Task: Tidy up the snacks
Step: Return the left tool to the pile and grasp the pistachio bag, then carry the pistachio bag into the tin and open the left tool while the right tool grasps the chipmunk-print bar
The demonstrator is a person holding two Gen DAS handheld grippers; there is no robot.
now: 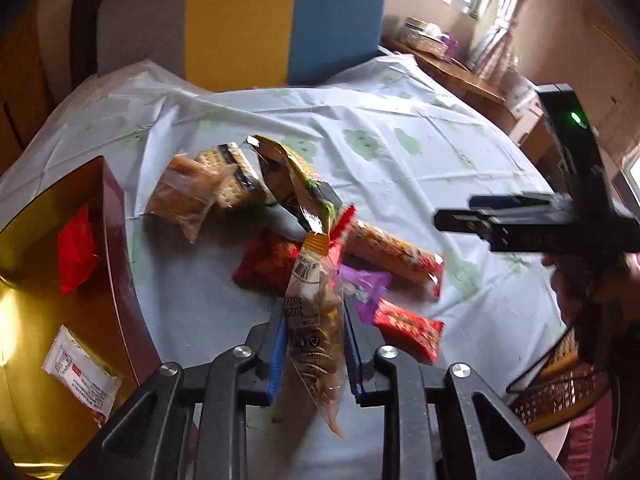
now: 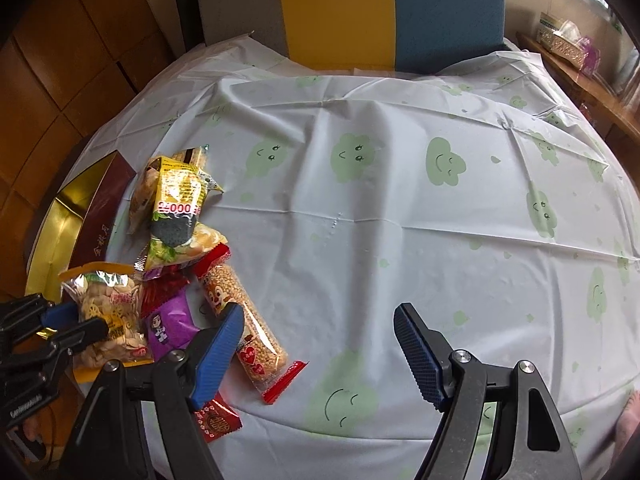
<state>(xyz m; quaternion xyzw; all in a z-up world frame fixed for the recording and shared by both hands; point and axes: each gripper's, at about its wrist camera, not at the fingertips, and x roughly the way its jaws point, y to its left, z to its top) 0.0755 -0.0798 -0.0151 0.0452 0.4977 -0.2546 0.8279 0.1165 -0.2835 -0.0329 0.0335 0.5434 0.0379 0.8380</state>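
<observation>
Left wrist view: left gripper (image 1: 314, 344) is clamped on a clear bag of lotus-root chips (image 1: 316, 320), blue pads pressing both sides, bag hanging tilted between the fingers above the tablecloth (image 1: 400, 128). Behind it sits the snack pile: clear packs of crackers (image 1: 208, 184), a yellow chip bag (image 1: 292, 176), a red wrapper (image 1: 268, 260), a purple packet (image 1: 366, 286), a long grain-bar pack (image 1: 394, 254), and a red candy pack (image 1: 412, 330) nearest the fingers. Left of the pile is a maroon box with gold lining (image 1: 112, 240); a red packet (image 1: 76, 252) and a white sachet (image 1: 80, 376) lie inside it. Right gripper (image 1: 456, 218) is in frame at right, held off the table; jaw state unreadable from this angle.

Right wrist view: right gripper (image 2: 320, 344) has its jaws spread wide, nothing between them, above bare tablecloth (image 2: 400, 220). Left finger pad (image 2: 218, 344) overlaps the grain-bar pack (image 2: 248, 328) in frame; contact unclear. Left gripper (image 2: 76, 320) at far left pinches the lotus-root chips (image 2: 108, 312), just beside the gold-lined box (image 2: 100, 204). Purple packet (image 2: 170, 328) and yellow chip bag (image 2: 176, 196) are next to it.
</observation>
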